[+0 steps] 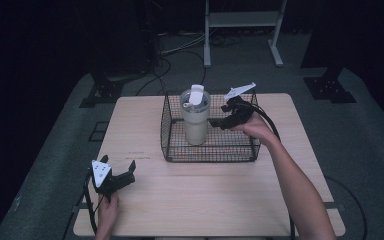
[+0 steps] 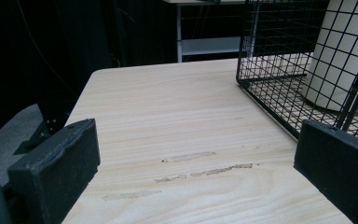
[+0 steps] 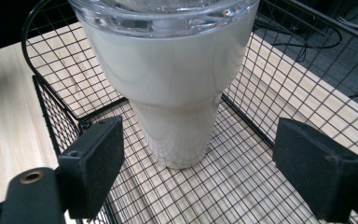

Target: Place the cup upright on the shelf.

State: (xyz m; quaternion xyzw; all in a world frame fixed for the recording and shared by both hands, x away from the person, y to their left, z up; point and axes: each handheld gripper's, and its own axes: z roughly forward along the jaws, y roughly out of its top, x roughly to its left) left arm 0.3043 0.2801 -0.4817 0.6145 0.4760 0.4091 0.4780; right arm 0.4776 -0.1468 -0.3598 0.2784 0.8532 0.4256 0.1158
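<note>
Item: white tumbler [image 1: 195,120], upright in wire basket [image 1: 166,150] on table [image 1: 145,210]; right gripper [image 1: 220,122] wide open just beside it, left gripper [image 1: 118,162] wide open, idle; likely best gripped squarely mid-body, jaws clear of wire, lifted straight.

You have a pale wooden surface [image 1: 205,195] with rounded corners in front of you. A few worn scuff marks [image 2: 200,170] streak its near-left part. It stands on a grey floor [image 1: 365,135]. At the far end, beyond the surface, a white metal frame [image 1: 242,20] rests on that floor, and black cables [image 1: 180,50] trail on the ground just left of it. A black stand foot [image 1: 102,92] sits far left, and another [image 1: 330,87] sits far right.
</note>
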